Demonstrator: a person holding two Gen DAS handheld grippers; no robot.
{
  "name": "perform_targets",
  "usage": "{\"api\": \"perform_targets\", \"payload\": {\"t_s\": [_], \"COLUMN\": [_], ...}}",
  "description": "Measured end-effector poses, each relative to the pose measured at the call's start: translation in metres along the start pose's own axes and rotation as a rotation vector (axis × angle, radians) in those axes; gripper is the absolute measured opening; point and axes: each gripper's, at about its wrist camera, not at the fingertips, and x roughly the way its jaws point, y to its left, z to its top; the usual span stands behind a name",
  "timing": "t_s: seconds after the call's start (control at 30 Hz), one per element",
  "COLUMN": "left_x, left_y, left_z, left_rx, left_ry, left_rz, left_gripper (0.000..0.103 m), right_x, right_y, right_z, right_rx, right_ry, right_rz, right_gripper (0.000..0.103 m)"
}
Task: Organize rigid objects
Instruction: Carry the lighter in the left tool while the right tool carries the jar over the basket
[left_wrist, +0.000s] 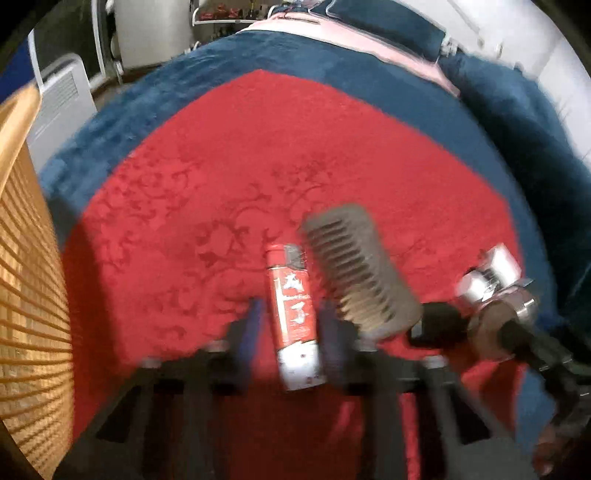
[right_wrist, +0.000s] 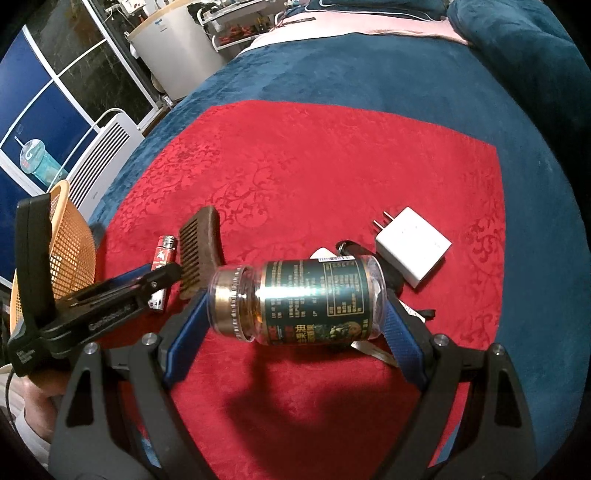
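Left tongs (left_wrist: 291, 314) angled steeply down, blue pads pinching a red lighter (left_wrist: 295, 317) on the red cloth (left_wrist: 221, 166) beside a brown comb (left_wrist: 354, 269), right tongs (right_wrist: 295, 314) tilted down, spread wide, clamping a capsule bottle (right_wrist: 295, 299) sideways, white charger (right_wrist: 413, 245) nearby, orange basket (right_wrist: 70, 251) at left.

Home bedroom: blanketed bed (right_wrist: 369, 74), heater (right_wrist: 107, 155)
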Motion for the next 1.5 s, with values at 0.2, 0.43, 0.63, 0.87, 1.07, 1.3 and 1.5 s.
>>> {"api": "perform_targets", "payload": {"t_s": [0.2, 0.43, 0.63, 0.87, 1.07, 1.3, 1.5], "left_x": [0.004, -0.012, -0.054, -0.093, -0.123, -0.154, -0.173], "left_y": [-0.006, -0.01, -0.002, 0.001, 0.011, 0.05, 0.098], "left_z": [0.001, -0.001, -0.003, -0.003, -0.008, -0.014, -0.019], "left_rx": [0.052, 0.072, 0.036, 0.027, 0.025, -0.049, -0.149], "left_ry": [-0.002, -0.016, -0.094, -0.168, -0.231, -0.282, -0.304], "left_rz": [0.03, 0.025, -0.05, -0.071, -0.044, 0.019, 0.078], "left_gripper": [0.024, 0.022, 0.022, 0.022, 0.022, 0.022, 0.022], "right_x": [-0.001, -0.01, -0.021, -0.036, -0.046, -0.056, -0.061], "right_y": [0.0, 0.006, 0.012, 0.03, 0.047, 0.077, 0.116], "right_z": [-0.001, -0.002, 0.002, 0.006, 0.01, 0.018, 0.025], "right_rx": [-0.001, -0.017, -0.022, -0.064, -0.108, -0.162, -0.228], "right_ry": [0.001, -0.013, -0.043, -0.076, -0.096, -0.123, -0.14], "right_rz": [0.011, 0.014, 0.012, 0.023, 0.034, 0.063, 0.116], "right_gripper": [0.089, 0.089, 0.089, 0.089, 0.089, 0.089, 0.089]}}
